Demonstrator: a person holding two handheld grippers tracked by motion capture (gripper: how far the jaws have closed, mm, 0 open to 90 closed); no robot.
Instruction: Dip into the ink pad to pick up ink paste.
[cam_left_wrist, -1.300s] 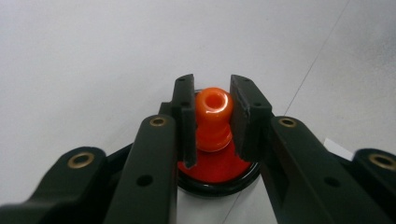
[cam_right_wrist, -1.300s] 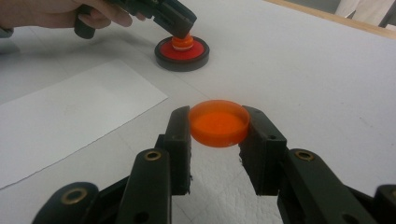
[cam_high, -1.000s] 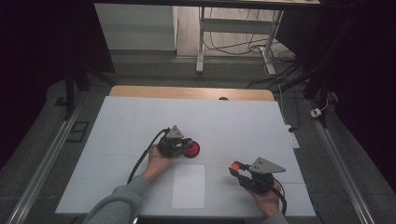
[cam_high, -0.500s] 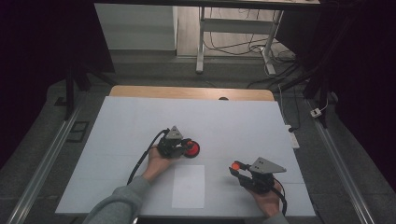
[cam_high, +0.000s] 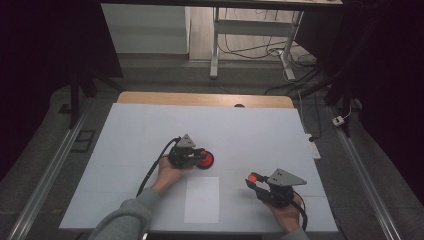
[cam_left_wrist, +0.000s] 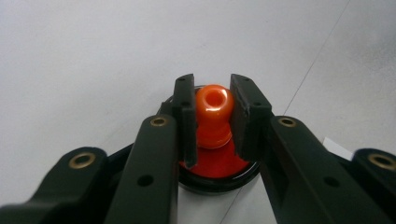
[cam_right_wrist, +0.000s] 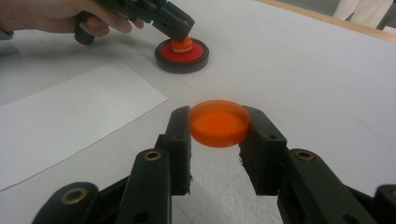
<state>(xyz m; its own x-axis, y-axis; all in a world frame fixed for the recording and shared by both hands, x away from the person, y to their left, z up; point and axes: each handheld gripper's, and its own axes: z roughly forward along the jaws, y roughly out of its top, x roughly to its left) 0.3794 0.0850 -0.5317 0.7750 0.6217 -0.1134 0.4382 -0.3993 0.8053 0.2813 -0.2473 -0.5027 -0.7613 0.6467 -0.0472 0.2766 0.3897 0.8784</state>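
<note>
At the left of the high view, a grey sleeve came in from the bottom edge, and the left hand held the left gripper low over the white table. A black cable trailed back from it toward the near edge. Its jaws were clamped on the orange knob that stood upright at the middle of a red disc. In the left gripper view the two pads pressed on the knob from either side; the knob had a small hole in its top, and the disc, with its black rim, lay flat on the table beneath.

Just right of that, nearer the person, a sheet of paper lay flat on the table, apart from the disc.

Farther right, the right hand held the right gripper, which carried a grey plate on top. Its jaws were clamped on a flat round orange cap, gripped at its rim on both sides, with its face turned up. Whether the cap touched the table could not be told. In the right gripper view the disc lay well beyond the cap, with the left gripper on its knob, and the paper lay to the left.
</note>
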